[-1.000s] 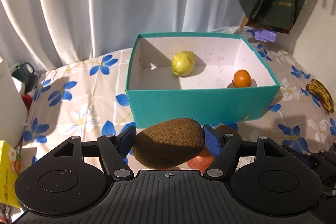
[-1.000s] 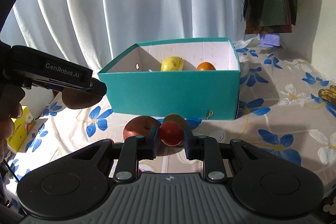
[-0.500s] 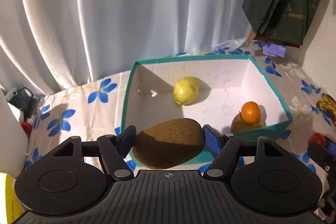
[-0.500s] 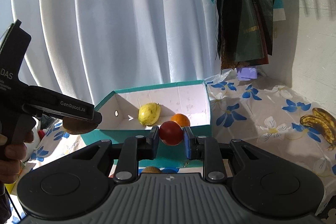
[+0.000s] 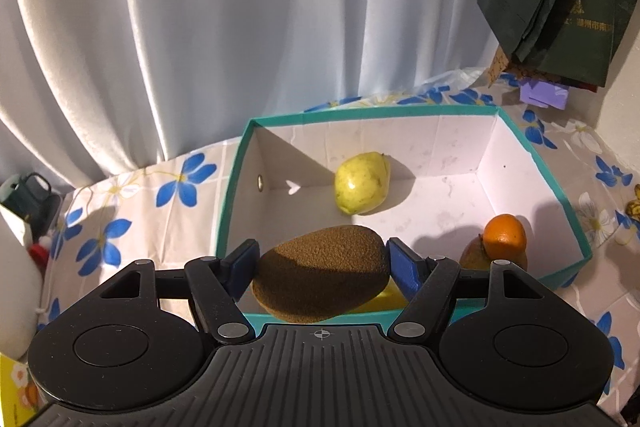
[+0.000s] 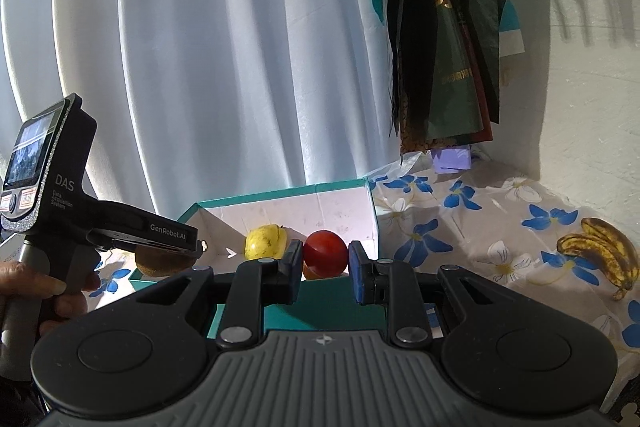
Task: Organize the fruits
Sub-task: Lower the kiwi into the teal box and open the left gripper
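Observation:
My left gripper (image 5: 322, 261) is shut on a brown kiwi (image 5: 322, 277) and holds it above the near left part of the teal box (image 5: 560, 187). Inside the box lie a yellow-green pear (image 5: 362, 183), an orange (image 5: 504, 235) on a brownish fruit, and something yellow hidden under the kiwi. My right gripper (image 6: 325, 261) is shut on a red fruit (image 6: 325, 253) over the box's near wall (image 6: 320, 311). The left gripper with the kiwi (image 6: 156, 263) also shows at the left of the right wrist view.
Spotted bananas (image 6: 600, 247) lie on the flowered tablecloth right of the box. Dark bags (image 6: 440, 47) hang on the wall behind. White curtains close the back. A yellow packet (image 5: 12, 387) and a white container (image 5: 16, 267) stand at the far left.
Both grippers have risen and moved forward with their fruits, from low in front of the box to above it. The kiwi now hangs over the box interior.

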Available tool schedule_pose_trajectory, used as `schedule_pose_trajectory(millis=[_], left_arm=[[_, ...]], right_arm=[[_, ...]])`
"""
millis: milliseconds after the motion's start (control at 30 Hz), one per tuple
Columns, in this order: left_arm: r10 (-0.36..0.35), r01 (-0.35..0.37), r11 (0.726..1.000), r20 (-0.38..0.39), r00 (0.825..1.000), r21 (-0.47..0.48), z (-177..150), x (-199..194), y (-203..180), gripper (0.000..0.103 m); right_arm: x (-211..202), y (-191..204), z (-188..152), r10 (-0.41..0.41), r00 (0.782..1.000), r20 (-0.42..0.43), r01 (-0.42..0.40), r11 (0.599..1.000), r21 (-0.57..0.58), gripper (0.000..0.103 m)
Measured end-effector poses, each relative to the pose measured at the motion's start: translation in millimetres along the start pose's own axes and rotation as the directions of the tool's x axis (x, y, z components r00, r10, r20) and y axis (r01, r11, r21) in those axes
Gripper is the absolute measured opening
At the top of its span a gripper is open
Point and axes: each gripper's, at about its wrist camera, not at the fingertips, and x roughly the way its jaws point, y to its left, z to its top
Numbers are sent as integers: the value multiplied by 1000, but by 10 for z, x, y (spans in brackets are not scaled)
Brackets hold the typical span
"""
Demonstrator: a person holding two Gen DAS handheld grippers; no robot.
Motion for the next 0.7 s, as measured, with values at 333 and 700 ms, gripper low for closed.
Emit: schedule_pose_trajectory(millis=[333,700], left_arm=[[-2,1,1000,-52,999,-5,-3,337,25,75],[4,-7,1000,-120,993,-17,-28,698,91,75]], right_arm=[[65,3,27,-13,1000,-1,13,1000,2,23],[78,24,56,-28,1000,-7,28,1000,2,23]])
